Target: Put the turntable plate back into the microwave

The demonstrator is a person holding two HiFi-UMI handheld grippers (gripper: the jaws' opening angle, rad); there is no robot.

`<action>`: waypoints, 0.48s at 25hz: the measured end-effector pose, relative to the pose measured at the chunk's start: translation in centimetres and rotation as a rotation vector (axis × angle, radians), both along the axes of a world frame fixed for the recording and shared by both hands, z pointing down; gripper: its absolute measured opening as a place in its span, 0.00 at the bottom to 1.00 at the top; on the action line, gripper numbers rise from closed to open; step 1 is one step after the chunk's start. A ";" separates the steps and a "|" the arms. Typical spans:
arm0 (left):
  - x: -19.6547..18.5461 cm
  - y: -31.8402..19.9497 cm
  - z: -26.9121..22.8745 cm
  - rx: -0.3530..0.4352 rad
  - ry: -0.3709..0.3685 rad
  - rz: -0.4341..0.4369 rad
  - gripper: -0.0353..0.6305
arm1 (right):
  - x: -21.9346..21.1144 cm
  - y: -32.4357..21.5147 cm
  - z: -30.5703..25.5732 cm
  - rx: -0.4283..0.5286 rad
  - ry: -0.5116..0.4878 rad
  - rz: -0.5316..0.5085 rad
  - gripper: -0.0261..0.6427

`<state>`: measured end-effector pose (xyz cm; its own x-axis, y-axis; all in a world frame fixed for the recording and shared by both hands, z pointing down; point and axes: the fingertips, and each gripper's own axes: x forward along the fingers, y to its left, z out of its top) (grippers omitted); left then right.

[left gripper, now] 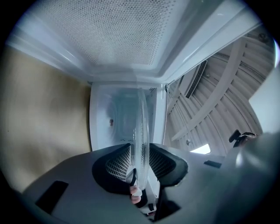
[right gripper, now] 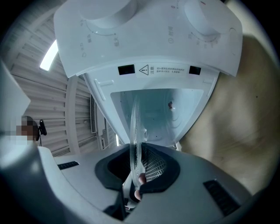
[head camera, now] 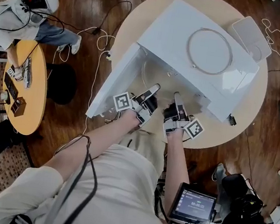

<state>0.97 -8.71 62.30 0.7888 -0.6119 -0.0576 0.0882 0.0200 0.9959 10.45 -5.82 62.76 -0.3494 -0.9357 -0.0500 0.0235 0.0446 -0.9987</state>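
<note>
Glass turntable plate (left gripper: pixel 143 127) sits edge-on between both tongs, reaching into the cavity. Left tongs (left gripper: pixel 141 158) stand wide, pads off the glass; right tongs (right gripper: pixel 138 167) pinch its rim. At 12 o'clock lies the open microwave (head camera: pixel 172 35) on the counter (head camera: pixel 250 107). By my reading the plate is nearly in; seating it and letting go remain.

The white box-shaped microwave (head camera: pixel 190 54) is sitting on the round wooden table (head camera: pixel 243 119), door (head camera: pixel 112 86) open leftward, with the clear glass turntable plate (left gripper: pixel 142 131) lying at its mouth in the jaws of the left gripper (head camera: pixel 150 92) and right gripper (head camera: pixel 177 100).
</note>
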 end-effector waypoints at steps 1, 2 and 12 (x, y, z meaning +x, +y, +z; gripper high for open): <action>0.0 -0.1 0.0 -0.002 0.004 -0.002 0.21 | -0.1 -0.1 0.0 -0.001 0.001 0.001 0.10; 0.0 -0.3 -0.1 -0.003 0.006 -0.002 0.21 | -0.1 -0.1 0.1 -0.002 0.002 0.003 0.10; 0.8 -0.6 -0.2 -0.011 0.016 0.016 0.21 | 0.5 -0.8 0.6 -0.005 0.000 0.051 0.10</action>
